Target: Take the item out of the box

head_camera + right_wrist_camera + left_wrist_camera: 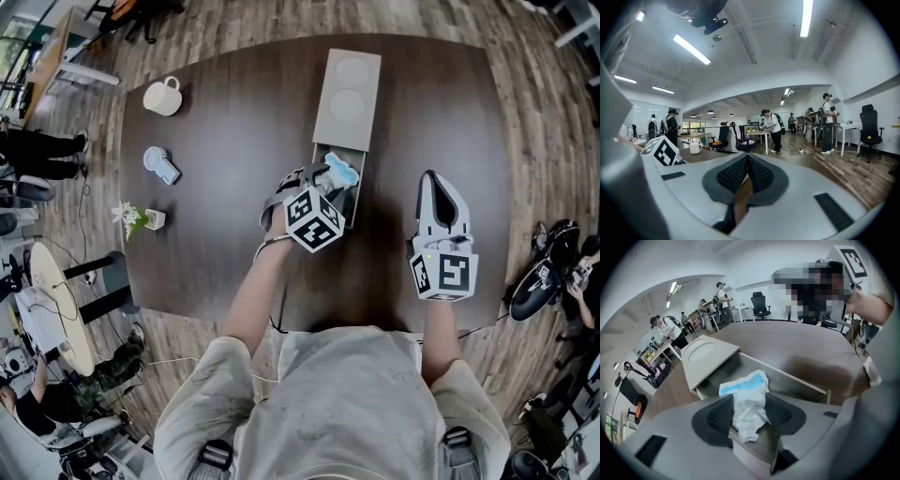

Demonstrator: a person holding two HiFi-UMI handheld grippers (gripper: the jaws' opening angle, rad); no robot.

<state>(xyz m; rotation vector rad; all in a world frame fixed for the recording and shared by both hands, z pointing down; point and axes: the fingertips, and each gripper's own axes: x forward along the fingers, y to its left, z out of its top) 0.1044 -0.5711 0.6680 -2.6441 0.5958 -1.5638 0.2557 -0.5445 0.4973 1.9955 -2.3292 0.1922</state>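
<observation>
A grey box (348,94) lies on the dark table (234,131), with its drawer (356,208) slid out toward me. In the left gripper view the drawer wall (797,380) runs behind a crumpled white and blue packet (747,401). My left gripper (749,411) is over the open drawer, its dark pads pressed on both sides of the packet (339,172). My right gripper (437,183) rests to the right of the box, away from it. Its pads (747,171) touch each other with nothing between them.
A white mug (163,96), a small blue fan (160,164) and a little potted plant (136,217) stand on the table's left part. The table edge curves near my body. People and desks fill the room beyond.
</observation>
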